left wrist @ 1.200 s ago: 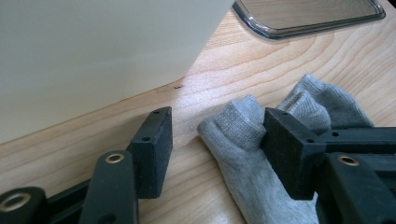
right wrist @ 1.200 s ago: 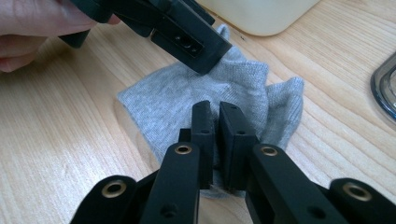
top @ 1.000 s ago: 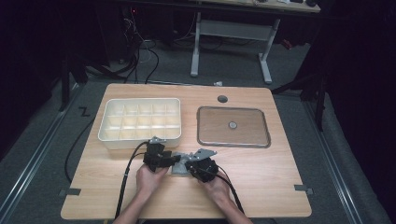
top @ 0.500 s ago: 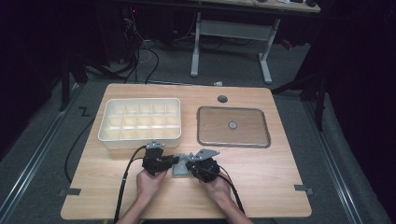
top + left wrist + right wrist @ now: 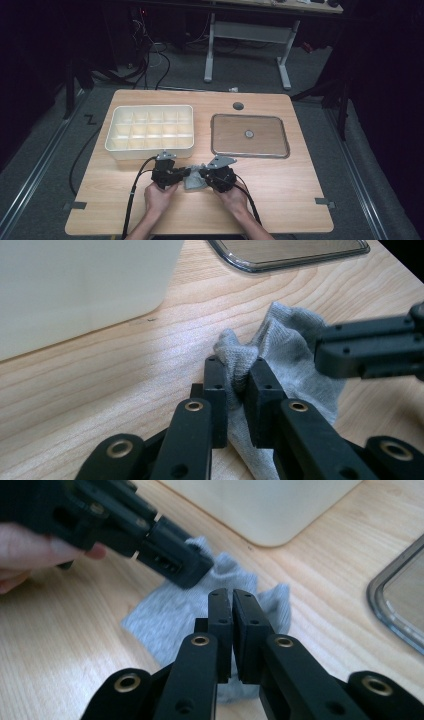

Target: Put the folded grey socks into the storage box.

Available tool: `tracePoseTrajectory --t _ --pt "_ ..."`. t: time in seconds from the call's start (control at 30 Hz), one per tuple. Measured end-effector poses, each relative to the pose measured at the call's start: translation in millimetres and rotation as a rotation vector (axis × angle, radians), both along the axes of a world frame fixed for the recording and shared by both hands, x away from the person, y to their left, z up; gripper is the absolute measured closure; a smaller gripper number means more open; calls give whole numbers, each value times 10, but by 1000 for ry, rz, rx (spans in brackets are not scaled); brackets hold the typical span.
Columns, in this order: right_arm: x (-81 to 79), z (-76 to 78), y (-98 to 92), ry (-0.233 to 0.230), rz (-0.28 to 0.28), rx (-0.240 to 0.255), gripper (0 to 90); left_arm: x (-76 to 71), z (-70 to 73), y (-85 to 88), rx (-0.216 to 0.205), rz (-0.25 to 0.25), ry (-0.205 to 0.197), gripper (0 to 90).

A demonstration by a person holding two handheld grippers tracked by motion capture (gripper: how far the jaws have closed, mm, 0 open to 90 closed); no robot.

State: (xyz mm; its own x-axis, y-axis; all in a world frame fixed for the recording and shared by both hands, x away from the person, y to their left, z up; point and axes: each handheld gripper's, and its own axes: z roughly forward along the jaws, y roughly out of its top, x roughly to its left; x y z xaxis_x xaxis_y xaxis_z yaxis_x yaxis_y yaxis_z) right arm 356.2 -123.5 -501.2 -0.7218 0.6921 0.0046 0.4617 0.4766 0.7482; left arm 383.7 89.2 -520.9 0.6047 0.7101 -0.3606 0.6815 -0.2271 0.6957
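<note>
My left gripper (image 5: 236, 382) has just pinched the grey sock (image 5: 292, 347); right gripper (image 5: 232, 605) clamps it too, near the compartment box (image 5: 150, 127), whose cells hold nothing.

both forearms come in from the bottom of the high view and angle toward each other. the left hand (image 5: 159, 197) holds the left gripper (image 5: 181, 176), the right hand (image 5: 233, 196) the right gripper (image 5: 203, 176), and the two tips point at one another, nearly meeting. the left gripper's jaws have just been closing and now pinch a fold of grey sock (image 5: 290, 340). the right gripper's jaws stand together with only a thin slit between them, low over the same sock.
</note>
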Motion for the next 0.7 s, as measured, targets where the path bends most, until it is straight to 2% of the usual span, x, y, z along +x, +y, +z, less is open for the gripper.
tracePoseTrajectory --t 0.2,0.47,0.7 --pt "120 -54 57 29 -3 -9 896 -18 35 23 7 -5 4 816" --pt "194 -146 81 63 0 -27 900 -26 67 27 5 -18 11 817" --pt "203 -172 109 70 10 -46 900 -37 98 26 -35 -28 17 818"
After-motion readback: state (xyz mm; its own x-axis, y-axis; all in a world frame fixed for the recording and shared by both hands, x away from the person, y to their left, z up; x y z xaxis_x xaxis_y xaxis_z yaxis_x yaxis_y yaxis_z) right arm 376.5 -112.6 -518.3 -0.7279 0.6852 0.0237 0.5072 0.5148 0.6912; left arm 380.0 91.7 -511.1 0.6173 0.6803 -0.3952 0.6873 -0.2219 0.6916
